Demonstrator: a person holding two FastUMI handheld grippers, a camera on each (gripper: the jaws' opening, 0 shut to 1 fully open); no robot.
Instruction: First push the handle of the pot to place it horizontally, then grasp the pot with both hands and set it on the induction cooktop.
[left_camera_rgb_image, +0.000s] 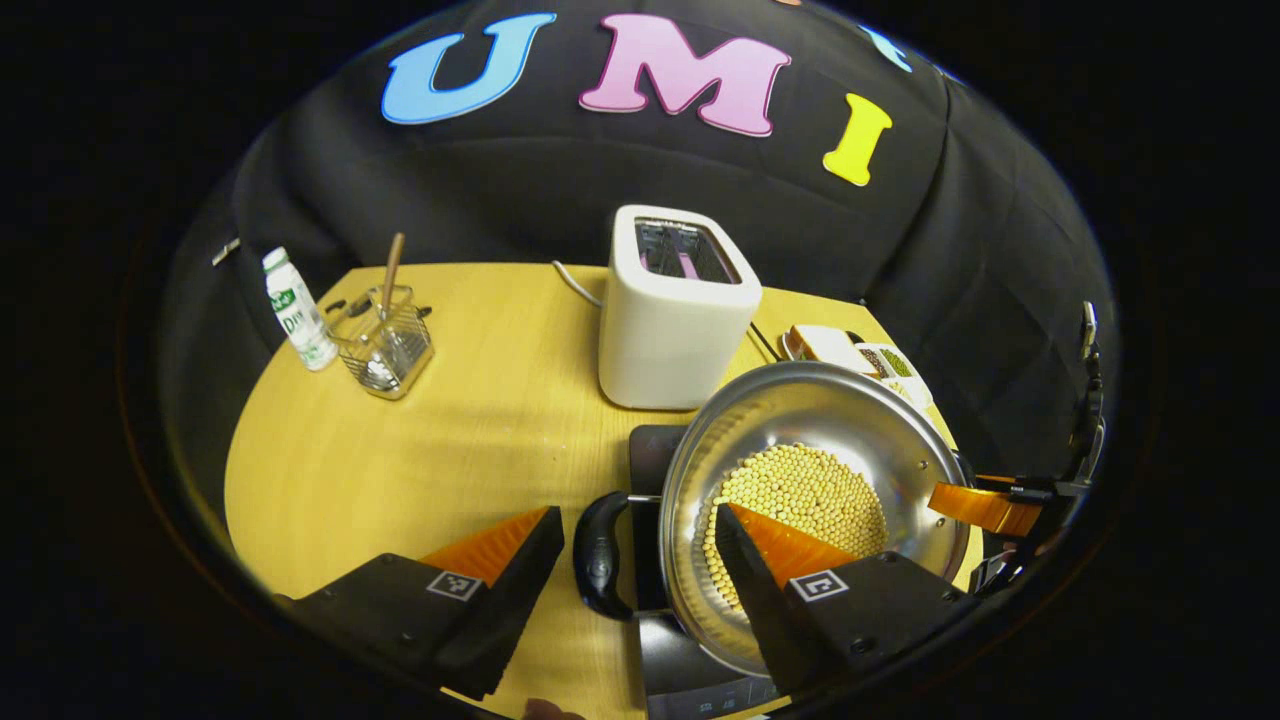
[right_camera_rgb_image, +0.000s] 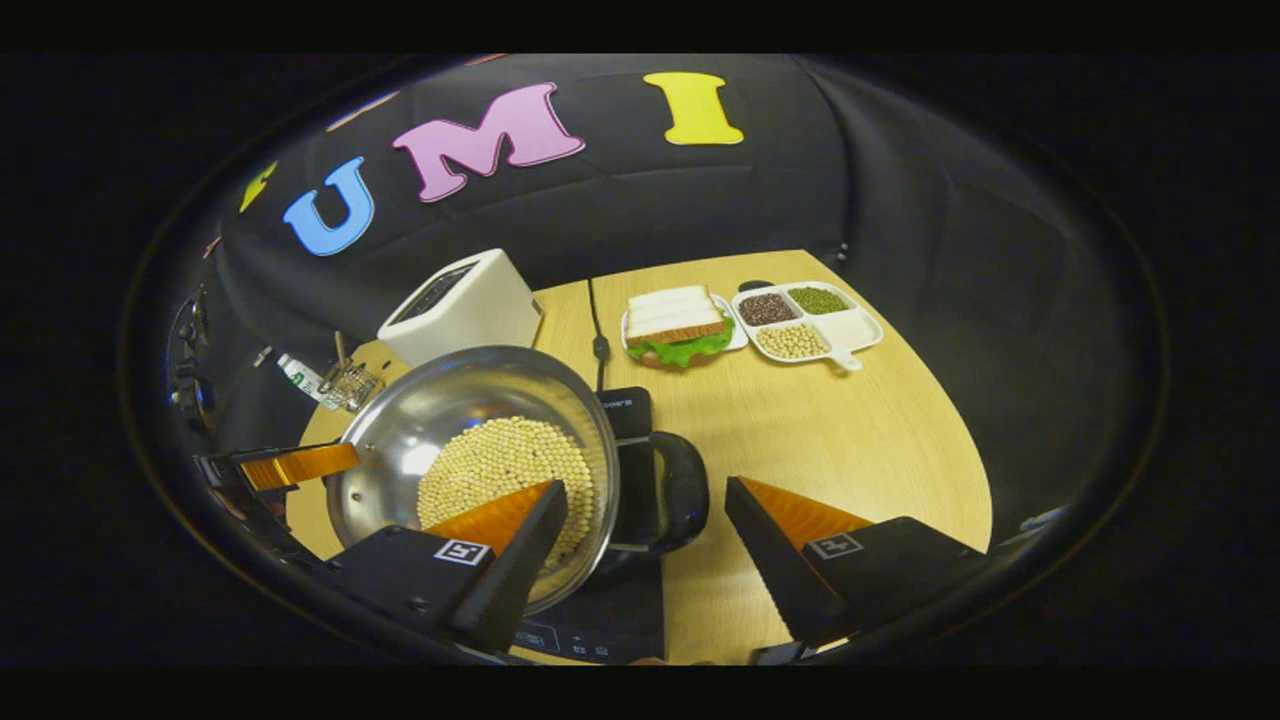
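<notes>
A: Wooden tabletop (left_camera_rgb_image: 400, 450), pale yellow, matte, rounded edge, black cloth wall behind. Where's the pot?

B: Pot (left_camera_rgb_image: 850, 420) sits over the induction cooktop (left_camera_rgb_image: 655, 450), a flat black slab; in the right gripper view the slab's control strip (right_camera_rgb_image: 590, 625) shows under the pot's near rim. Whether the base rests on the glass or hangs just above it, I cannot tell.

A: Orientation?

B: Round, polished steel, shallow, mouth up, with a layer of small yellow beans (left_camera_rgb_image: 800, 490) in the bottom. Two black loop handles on opposite sides: one (left_camera_rgb_image: 598, 555) in the left gripper view, the other (right_camera_rgb_image: 680, 490) in the right gripper view. The axis through the handles runs side to side across the table.

A: Claws?

B: Left gripper (left_camera_rgb_image: 640, 560) is spread wide, one finger outside the handle, the other inside the rim over the beans. Right gripper (right_camera_rgb_image: 645, 530) is the same, mirrored: wide, straddling its handle and rim. Neither pair visibly presses on the pot.

A: Surroundings?

B: White boxy toaster (left_camera_rgb_image: 675, 310) just behind the pot, its cord (right_camera_rgb_image: 597, 330) trailing to the cooktop. Wire basket (left_camera_rgb_image: 385, 345) with a wooden-handled utensil and a small white bottle (left_camera_rgb_image: 298, 322) at the far left. Sandwich on a plate (right_camera_rgb_image: 680, 325) and a divided white tray (right_camera_rgb_image: 810, 320) of grains at the far right, well apart from the pot.
</notes>
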